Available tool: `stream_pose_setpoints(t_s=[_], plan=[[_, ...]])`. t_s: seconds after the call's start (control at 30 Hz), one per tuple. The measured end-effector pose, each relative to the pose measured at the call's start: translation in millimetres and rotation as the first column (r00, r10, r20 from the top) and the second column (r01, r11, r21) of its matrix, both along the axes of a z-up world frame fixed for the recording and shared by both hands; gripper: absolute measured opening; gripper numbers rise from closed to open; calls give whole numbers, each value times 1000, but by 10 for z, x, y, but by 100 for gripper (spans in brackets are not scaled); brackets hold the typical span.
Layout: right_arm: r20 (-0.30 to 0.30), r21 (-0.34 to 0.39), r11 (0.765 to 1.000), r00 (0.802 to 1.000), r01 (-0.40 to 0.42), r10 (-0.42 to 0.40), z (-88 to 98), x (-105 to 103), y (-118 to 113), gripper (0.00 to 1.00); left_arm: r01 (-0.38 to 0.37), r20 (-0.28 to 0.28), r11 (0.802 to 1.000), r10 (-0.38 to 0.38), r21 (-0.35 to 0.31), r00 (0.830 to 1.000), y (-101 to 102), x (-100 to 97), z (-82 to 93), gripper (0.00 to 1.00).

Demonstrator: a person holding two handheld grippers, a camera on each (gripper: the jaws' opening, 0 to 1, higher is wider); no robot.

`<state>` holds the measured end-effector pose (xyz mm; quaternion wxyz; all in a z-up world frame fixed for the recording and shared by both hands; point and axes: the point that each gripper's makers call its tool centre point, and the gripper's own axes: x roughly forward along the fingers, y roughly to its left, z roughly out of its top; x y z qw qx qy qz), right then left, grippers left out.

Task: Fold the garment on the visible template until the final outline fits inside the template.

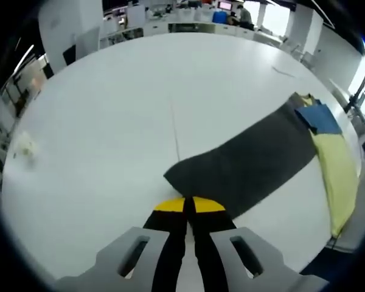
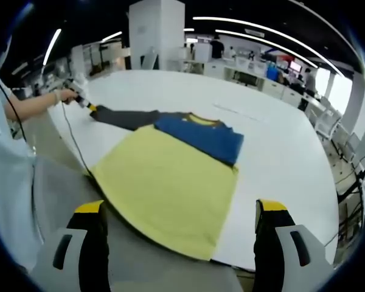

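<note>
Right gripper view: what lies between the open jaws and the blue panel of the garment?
In the right gripper view, the garment's yellow body lies flat between the right gripper and the blue panel; nothing else sits there.

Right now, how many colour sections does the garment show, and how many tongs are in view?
Yellow body: 1
Blue chest panel: 1
Dark grey sleeve: 1
Tongs: 2, left tongs shut at the sleeve's end, right tongs open
Total: 5
</note>
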<state>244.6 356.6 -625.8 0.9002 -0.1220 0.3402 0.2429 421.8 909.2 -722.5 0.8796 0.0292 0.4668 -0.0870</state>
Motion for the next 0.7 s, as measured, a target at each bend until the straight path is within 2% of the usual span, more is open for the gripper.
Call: stream_pose_setpoints(t_s=[0.4, 0.7], plan=[[-3, 3, 1000, 1000, -28, 28, 34, -58, 29, 100, 26, 2, 999, -26, 19, 1000, -88, 8, 189, 0], [-5, -7, 1000, 1000, -17, 17, 38, -110, -66, 100, 36, 15, 999, -37, 41, 999, -128, -7, 379, 0]])
